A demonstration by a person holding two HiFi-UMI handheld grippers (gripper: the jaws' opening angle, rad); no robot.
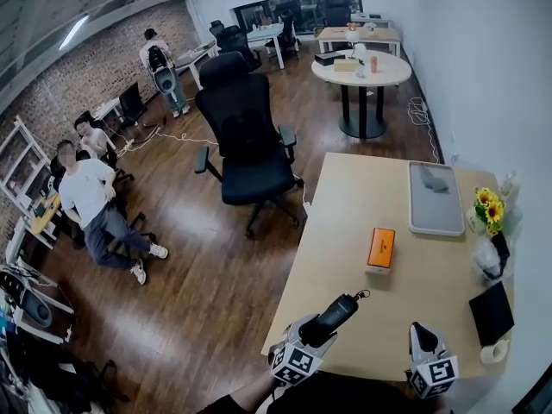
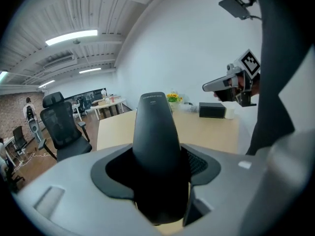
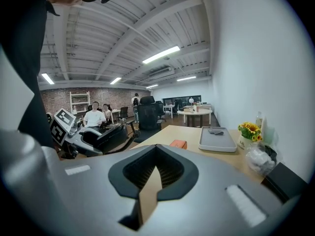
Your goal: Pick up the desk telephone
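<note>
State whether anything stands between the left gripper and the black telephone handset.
Nothing visible does: the jaws of the left gripper are clamped directly on the handset.

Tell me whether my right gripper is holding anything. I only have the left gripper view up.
Observer: No. The right gripper has its jaws together with nothing between them.
Operator: What's on the desk beyond the handset I'm holding?
Observer: An orange box lies near the middle of the desk, past the handset in the left gripper.
Operator: Anything farther back?
Observer: A grey tray lies at the far right of the desk, next to some sunflowers.
</note>
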